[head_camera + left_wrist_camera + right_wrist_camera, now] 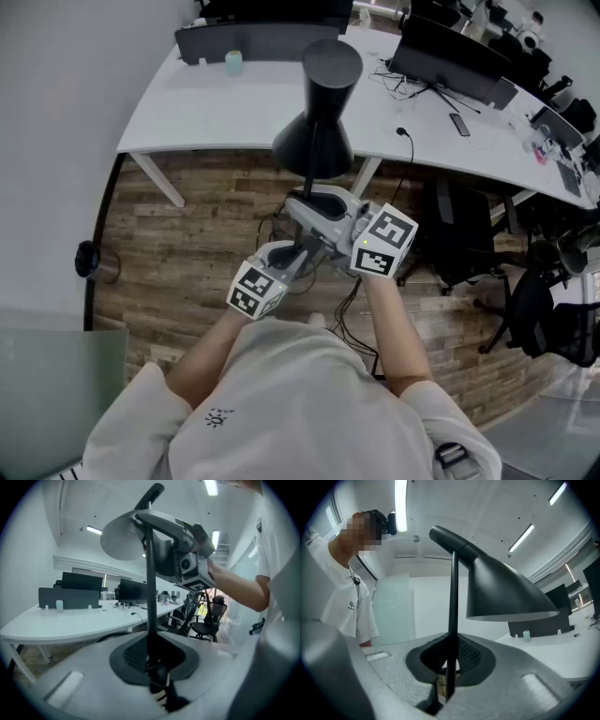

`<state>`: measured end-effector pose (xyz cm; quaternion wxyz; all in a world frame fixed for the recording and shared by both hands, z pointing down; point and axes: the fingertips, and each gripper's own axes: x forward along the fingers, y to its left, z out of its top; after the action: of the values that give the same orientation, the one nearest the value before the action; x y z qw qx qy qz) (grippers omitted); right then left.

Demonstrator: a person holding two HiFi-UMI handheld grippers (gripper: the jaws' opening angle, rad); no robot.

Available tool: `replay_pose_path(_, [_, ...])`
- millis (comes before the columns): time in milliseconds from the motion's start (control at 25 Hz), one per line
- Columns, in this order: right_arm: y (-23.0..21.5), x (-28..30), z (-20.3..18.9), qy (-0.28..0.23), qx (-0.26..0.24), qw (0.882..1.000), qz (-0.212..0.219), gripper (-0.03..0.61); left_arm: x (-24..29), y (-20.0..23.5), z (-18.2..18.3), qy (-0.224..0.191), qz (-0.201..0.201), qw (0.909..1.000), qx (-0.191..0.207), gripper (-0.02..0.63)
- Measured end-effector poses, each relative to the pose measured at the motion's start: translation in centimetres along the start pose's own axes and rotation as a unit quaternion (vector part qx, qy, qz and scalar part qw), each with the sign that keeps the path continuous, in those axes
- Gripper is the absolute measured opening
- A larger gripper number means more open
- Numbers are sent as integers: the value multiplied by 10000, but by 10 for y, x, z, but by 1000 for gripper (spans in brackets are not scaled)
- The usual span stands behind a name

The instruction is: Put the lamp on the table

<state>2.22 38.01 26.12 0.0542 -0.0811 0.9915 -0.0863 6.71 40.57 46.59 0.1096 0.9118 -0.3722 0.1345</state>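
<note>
The left tool [152,667] and right tool [449,679] both pinch the lamp [317,131] by its thin stem [453,602], held in the air short of the tabletop [225,103]. The top-heavy shade [506,597] may twist the stem in their grip, or strike the tabletop's edge.
</note>
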Motion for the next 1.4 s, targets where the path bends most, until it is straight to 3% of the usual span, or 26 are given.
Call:
replay_pose_path(840, [7, 29, -1, 53, -123, 9997, -226, 25, -18, 17, 0, -131, -279, 9995, 73, 34])
replay_pose_path(1400, [26, 80, -16, 129, -142, 9989, -419, 25, -61, 45, -19, -208, -499, 9984, 145, 34])
